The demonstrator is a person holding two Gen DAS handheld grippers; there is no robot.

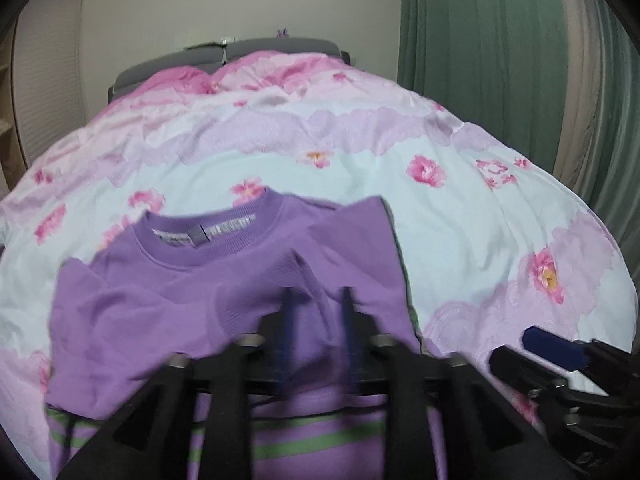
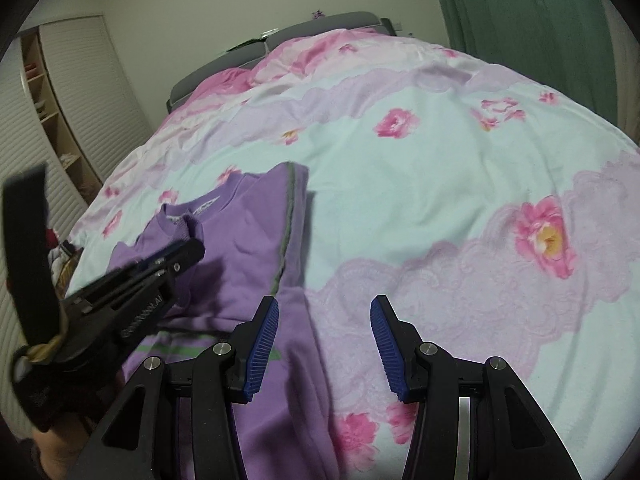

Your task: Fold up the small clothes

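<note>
A small purple sweater with green stripes near its hem lies flat on the bed, collar away from me, both sleeves folded across its chest. My left gripper hovers low over the folded sleeves, its blue fingers a little apart with only fabric seen beyond the gap, gripping nothing. In the right wrist view the sweater lies at the left with the left gripper over it. My right gripper is open and empty, above the bedspread at the sweater's right edge. Its blue pad shows at the lower right of the left wrist view.
The floral pink, lilac and white bedspread covers the whole bed, with open cover to the right of the sweater. A grey headboard stands at the far end. Green curtains hang at the right; a louvred wardrobe with shelves is at the left.
</note>
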